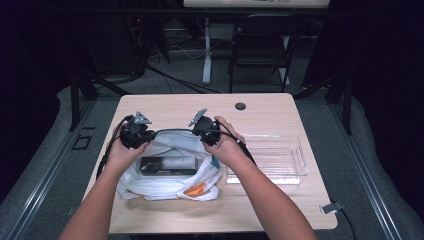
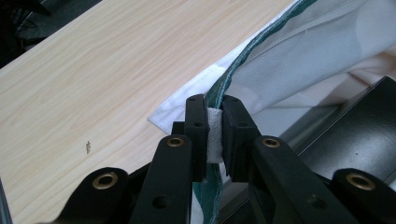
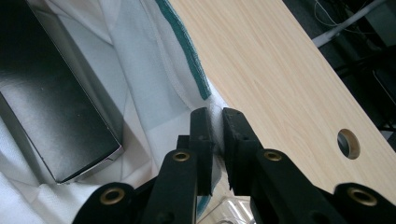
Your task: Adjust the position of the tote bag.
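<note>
Both grippers' jaws pinch the white bag's [image 1: 165, 187] green-trimmed rim.

The wooden table [image 1: 165, 107] has a round cable hole [image 1: 240, 106] near its far edge. Grey carpet [image 1: 45, 165] covers the floor. Behind the table stand a black folding chair [image 1: 261, 47] and a white desk leg [image 1: 207, 50]. The surroundings are dark.

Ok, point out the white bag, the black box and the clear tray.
white bag [image 1: 150, 187]: high view, near-left cloth.
black box [image 1: 167, 165]: high view, top face.
clear tray [image 1: 300, 160]: high view, right rim.
</note>
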Demonstrator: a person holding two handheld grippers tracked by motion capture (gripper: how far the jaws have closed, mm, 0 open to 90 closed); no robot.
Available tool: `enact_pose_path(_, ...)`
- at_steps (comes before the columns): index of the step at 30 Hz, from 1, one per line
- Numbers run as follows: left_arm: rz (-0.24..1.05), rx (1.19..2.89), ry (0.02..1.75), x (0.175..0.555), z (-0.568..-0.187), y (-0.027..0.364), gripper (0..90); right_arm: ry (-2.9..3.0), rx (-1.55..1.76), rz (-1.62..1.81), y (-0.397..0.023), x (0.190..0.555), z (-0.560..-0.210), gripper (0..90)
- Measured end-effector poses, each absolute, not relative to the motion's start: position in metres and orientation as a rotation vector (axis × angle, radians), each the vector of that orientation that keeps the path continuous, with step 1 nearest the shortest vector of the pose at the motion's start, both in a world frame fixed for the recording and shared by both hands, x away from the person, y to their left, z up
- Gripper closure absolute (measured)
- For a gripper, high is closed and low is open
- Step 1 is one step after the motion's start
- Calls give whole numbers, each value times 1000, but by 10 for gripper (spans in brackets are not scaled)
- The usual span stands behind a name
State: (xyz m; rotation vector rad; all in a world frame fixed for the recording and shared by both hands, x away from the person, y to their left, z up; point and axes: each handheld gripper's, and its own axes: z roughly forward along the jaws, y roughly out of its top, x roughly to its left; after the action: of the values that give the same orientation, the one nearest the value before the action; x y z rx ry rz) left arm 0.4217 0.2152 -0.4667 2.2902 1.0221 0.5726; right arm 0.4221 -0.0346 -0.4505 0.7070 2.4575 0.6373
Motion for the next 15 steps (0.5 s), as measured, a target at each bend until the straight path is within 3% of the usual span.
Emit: enact_pose_path(15, 536, 2312, 1046, 427, -480, 214, 820, 2472, 739, 653, -35, 427, -464, 829)
